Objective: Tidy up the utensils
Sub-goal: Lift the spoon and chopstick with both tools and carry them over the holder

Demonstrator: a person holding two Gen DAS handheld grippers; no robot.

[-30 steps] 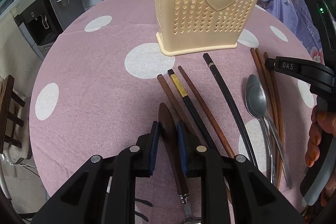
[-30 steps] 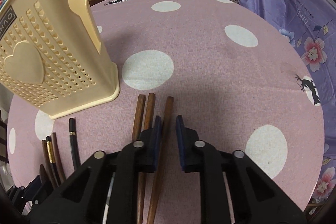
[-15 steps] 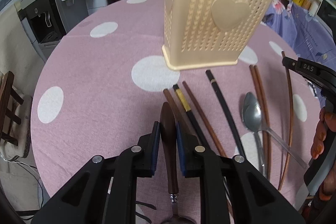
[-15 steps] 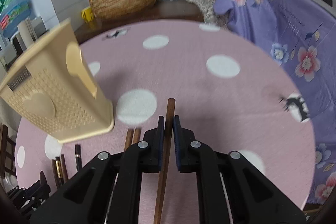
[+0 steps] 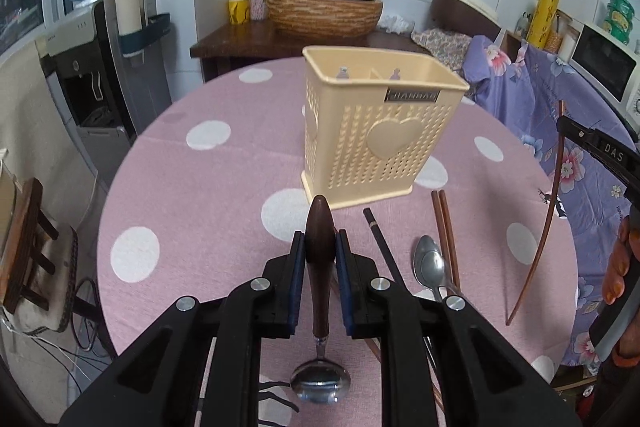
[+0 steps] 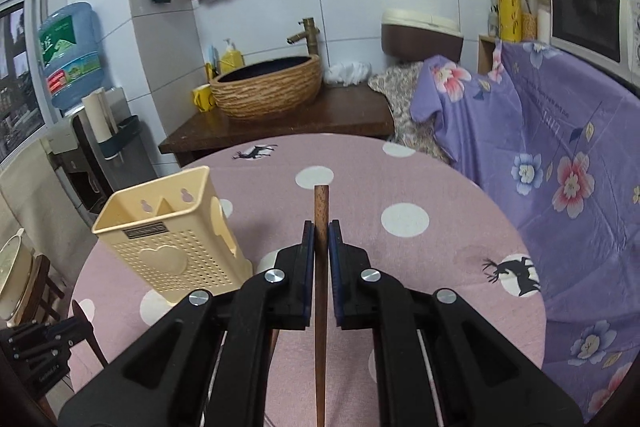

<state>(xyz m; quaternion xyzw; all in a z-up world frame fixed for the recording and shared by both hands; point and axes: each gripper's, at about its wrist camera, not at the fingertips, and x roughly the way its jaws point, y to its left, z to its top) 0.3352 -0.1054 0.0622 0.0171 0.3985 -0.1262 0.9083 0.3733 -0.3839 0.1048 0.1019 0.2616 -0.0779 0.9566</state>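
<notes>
My left gripper [image 5: 320,241] is shut on a wooden-handled spoon [image 5: 319,255], held above the table with its metal bowl hanging toward me. My right gripper [image 6: 321,233] is shut on a brown wooden chopstick [image 6: 321,291], lifted off the table; the chopstick also shows in the left wrist view [image 5: 548,215]. The cream perforated utensil holder [image 5: 376,131] with a heart stands upright on the pink dotted table [image 5: 200,195], ahead of the left gripper and to the left of the right one [image 6: 172,247]. A pair of brown chopsticks [image 5: 446,231], a black chopstick [image 5: 384,247] and a steel spoon [image 5: 430,265] lie on the table.
A wooden counter with a woven basin [image 6: 268,91] stands behind the table. A purple floral cloth [image 6: 560,167] covers furniture on the right. A water dispenser [image 5: 100,67] and a wooden chair [image 5: 28,247] stand at the left.
Both grippers have risen well above the table, the left with the wooden-handled spoon, the right with the chopstick it closed on. The holder now shows from above.
</notes>
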